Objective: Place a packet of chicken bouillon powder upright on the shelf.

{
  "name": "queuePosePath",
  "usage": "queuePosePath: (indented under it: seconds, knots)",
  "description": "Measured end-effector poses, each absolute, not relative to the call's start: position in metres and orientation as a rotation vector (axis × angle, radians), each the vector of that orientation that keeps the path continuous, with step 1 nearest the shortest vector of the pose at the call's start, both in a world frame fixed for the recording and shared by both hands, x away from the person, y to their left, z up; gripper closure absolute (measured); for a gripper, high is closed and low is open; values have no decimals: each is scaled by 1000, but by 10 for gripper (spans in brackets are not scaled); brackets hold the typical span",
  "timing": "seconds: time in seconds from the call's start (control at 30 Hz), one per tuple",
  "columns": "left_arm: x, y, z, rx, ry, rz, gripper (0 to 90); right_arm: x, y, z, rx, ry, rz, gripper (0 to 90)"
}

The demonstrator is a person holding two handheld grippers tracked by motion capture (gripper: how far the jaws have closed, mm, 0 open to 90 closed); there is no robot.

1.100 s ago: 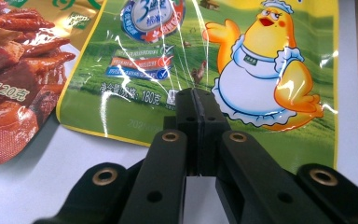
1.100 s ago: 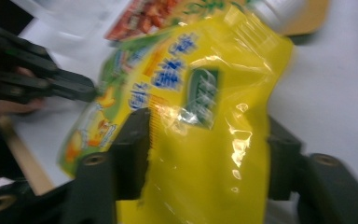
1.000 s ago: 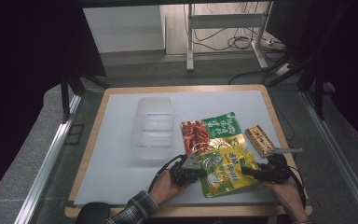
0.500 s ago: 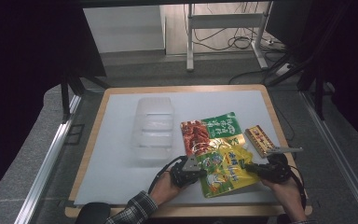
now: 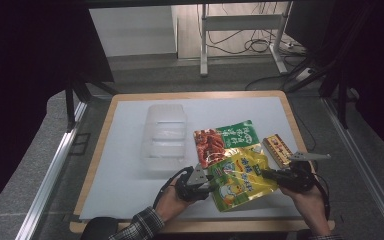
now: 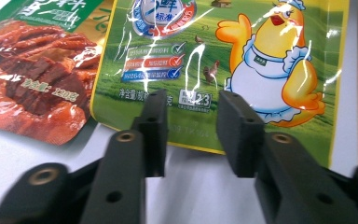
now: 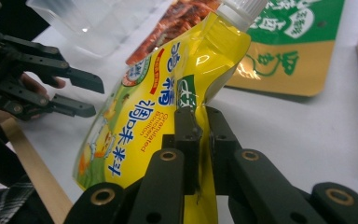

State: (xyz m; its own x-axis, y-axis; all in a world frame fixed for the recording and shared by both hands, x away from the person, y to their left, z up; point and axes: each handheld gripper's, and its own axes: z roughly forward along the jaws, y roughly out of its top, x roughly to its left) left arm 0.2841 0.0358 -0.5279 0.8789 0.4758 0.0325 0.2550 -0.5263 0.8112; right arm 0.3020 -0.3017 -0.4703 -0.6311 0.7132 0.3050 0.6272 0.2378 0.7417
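A yellow spouted pouch [image 5: 240, 177] with a chicken printed on it [image 6: 242, 60] lies at the table's front, right of centre. My right gripper [image 5: 267, 174] is shut on its side edge [image 7: 203, 140] and holds that side tilted up, with the white cap [image 7: 235, 9] pointing away. My left gripper [image 5: 200, 181] is at the pouch's opposite edge. Its jaws have just been opening and now stand apart [image 6: 191, 135], the pouch's rim just beyond them, and the pads do not press on it. In the right gripper view the left gripper [image 7: 81, 93] shows spread beside the pouch [image 7: 168, 93].
A red and green snack packet [image 5: 225, 140] lies partly under the pouch's far end. A brown bar-shaped box [image 5: 277, 150] sits to the right of it. A clear plastic container [image 5: 165, 137] stands left of centre on the white mat [image 5: 125, 165], which has a wooden border.
My left gripper's jaws have opened off the pouch's left edge. My right gripper has closed on the right edge and lifted it slightly.
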Motion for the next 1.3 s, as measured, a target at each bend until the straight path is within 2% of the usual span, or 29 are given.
queuePosePath:
  seconds: [0.13, 0.17, 0.47, 0.77, 1.3]
  knots:
    - [285, 41, -527, 2130, 540, 309, 525, 303, -300, -465, 1274, 2406, 1368, 853]
    - [285, 44, -526, 2117, 548, 308, 450, 303, -297, -460, 1249, 2413, 1370, 853]
    - [283, 53, -524, 2081, 553, 341, 234, 306, -292, -446, 1191, 2439, 1406, 856]
    - [280, 59, -523, 2071, 593, 339, 155, 309, -283, -424, 1104, 2466, 1404, 860]
    - [270, 66, -522, 2089, 651, 371, 68, 311, -265, -391, 987, 2509, 1393, 865]
